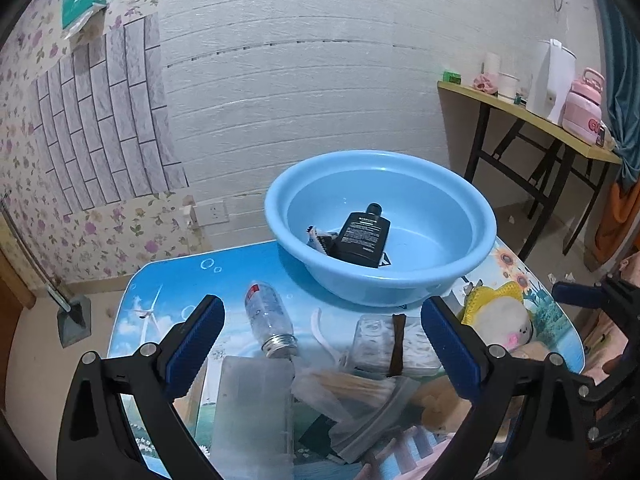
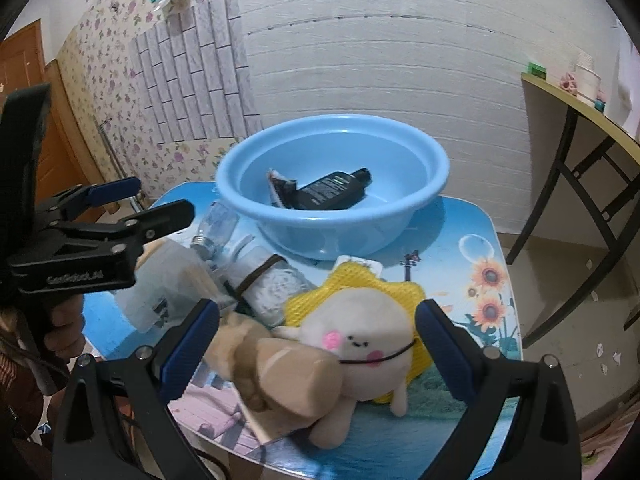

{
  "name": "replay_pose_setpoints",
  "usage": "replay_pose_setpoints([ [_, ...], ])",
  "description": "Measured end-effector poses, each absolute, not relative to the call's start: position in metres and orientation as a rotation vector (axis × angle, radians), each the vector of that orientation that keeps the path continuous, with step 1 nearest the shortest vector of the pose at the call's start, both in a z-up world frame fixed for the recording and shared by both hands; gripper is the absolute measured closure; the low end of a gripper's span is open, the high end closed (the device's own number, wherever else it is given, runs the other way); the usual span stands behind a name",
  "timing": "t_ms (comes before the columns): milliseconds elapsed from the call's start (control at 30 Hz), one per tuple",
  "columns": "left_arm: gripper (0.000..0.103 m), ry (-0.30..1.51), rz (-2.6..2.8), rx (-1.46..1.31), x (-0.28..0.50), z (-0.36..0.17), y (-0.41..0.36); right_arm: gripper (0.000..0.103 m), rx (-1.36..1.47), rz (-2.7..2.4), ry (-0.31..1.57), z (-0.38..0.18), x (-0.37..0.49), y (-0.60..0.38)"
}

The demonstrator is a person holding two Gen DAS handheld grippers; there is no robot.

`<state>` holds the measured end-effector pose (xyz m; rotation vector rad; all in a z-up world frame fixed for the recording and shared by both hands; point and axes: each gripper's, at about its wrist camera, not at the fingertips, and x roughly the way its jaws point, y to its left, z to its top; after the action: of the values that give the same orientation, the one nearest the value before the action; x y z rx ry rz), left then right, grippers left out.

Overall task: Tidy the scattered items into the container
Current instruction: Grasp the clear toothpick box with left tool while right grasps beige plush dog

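Note:
A blue basin point(image 1: 384, 280) point(image 2: 332, 236) stands at the back of the small picture-printed table point(image 1: 180, 280) and holds a black bottle point(image 1: 362, 236) point(image 2: 332, 192) and a small packet point(image 1: 318, 238). My left gripper point(image 1: 322, 330) is open above a clear plastic bottle point(image 1: 268, 316), a clear box point(image 1: 252, 408), a bag of wooden sticks point(image 1: 348, 388) and a banded pack of cotton swabs point(image 1: 392, 344). My right gripper point(image 2: 318, 328) is open around a white plush toy with yellow hat point(image 2: 360, 344) lying beside a brown plush point(image 2: 280, 372).
A folding side table point(image 1: 532, 116) at the right carries a kettle, cups and a pink jar. The left gripper shows at the left in the right wrist view point(image 2: 120, 220). A wall stands behind the table.

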<state>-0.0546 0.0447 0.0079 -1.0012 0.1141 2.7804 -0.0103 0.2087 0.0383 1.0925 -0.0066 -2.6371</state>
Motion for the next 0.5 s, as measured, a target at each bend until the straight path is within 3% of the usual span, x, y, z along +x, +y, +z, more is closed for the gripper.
replay_pose_setpoints([
  [500,0.004,0.089,2.798,-1.04,-0.039,-0.004,0.015,0.003,1.194,-2.548,-0.022,0.013,-0.008,0.194],
])
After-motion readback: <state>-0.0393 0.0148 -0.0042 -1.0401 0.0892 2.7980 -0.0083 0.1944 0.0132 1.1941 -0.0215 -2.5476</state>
